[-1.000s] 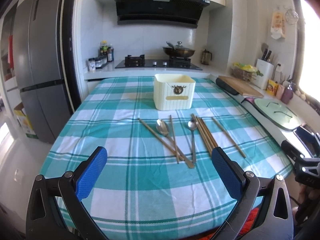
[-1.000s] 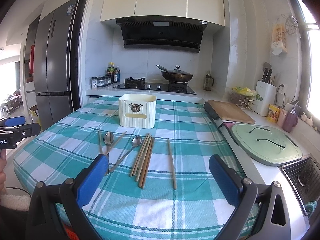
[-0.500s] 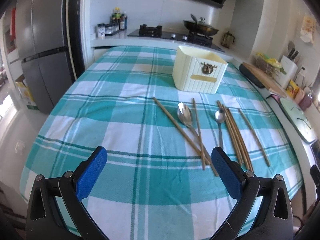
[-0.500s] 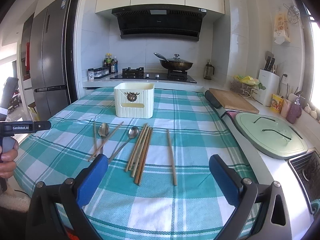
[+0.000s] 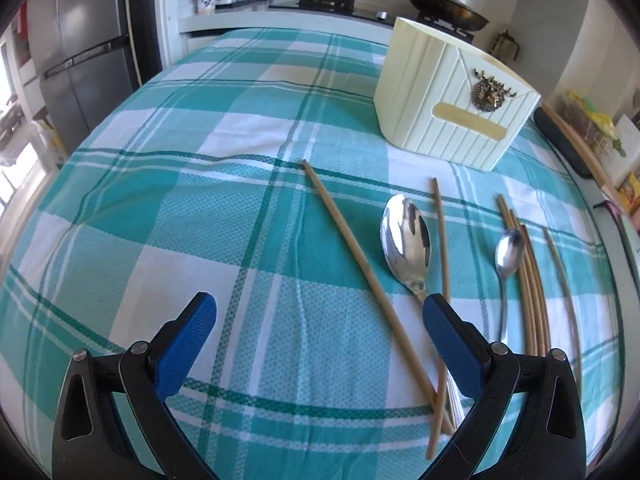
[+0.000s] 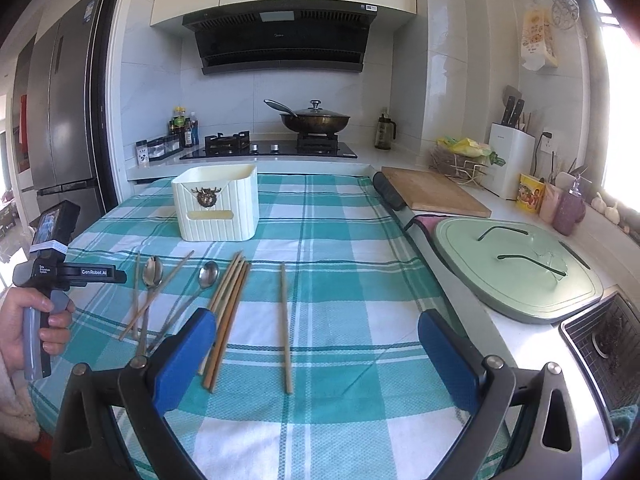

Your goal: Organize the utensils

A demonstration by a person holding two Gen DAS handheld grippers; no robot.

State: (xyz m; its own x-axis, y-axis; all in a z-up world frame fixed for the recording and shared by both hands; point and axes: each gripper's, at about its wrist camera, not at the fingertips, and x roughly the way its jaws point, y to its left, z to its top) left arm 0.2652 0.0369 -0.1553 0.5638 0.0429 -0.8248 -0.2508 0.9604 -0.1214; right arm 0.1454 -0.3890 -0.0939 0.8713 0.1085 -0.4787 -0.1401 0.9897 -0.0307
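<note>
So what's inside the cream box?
Only the box's bare inner back wall shows from the right wrist; its front wall hides the bottom. Spoons and chopsticks lie on the cloth.

Under your left gripper the tablecloth is woven cloth, matt, with a visible dotted weave in its teal squares. The blue finger pads look like textured plastic or rubber on smooth black plastic arms. Just ahead of the right pad, the large spoon is polished metal, mirror-bright; the small spoon beyond it is duller metal. The chopsticks look like plain matt wood or bamboo. Farther ahead, the cream holder is ribbed, smooth plastic with a brassy metal-look emblem. Right of your right gripper, the green lid is smooth, and the cutting board is bare wood.
</note>
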